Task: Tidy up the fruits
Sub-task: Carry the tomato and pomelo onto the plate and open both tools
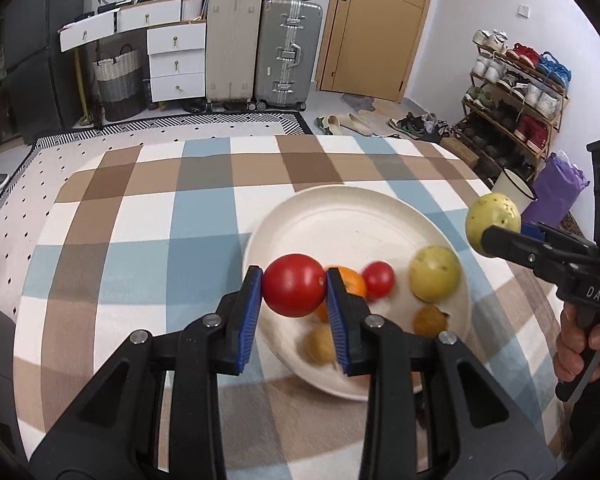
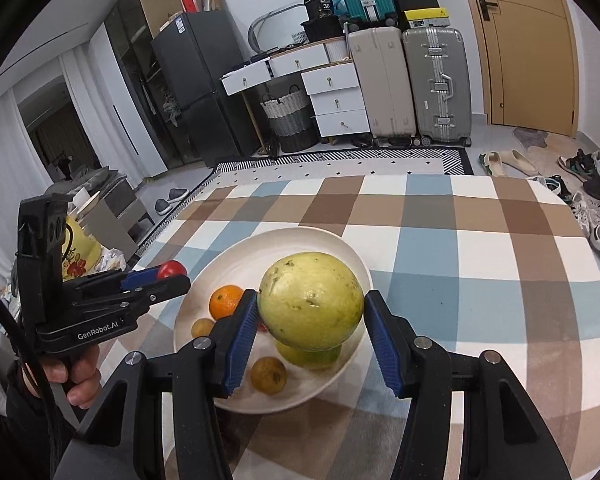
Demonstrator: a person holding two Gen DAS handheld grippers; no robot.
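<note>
Checked blue, brown and white cloth (image 2: 460, 248) covers the table, and on it sits a round cream plate (image 1: 352, 216) holding an orange (image 2: 226, 301), a small red tomato (image 1: 378, 279), a yellow-green guava (image 1: 435, 279) and two small brownish-yellow fruits (image 2: 269, 375). Above the plate's edge, the left gripper (image 1: 294, 286) is clamped on a large red tomato (image 1: 294, 285). Over the plate, the right gripper (image 2: 312, 306) pinches a second pale green guava (image 2: 311, 300).

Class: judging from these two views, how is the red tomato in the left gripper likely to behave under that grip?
The red tomato looks round and glossy, so it may slip or roll. The left gripper pinches only its sides; squeezing harder could bruise it.
</note>
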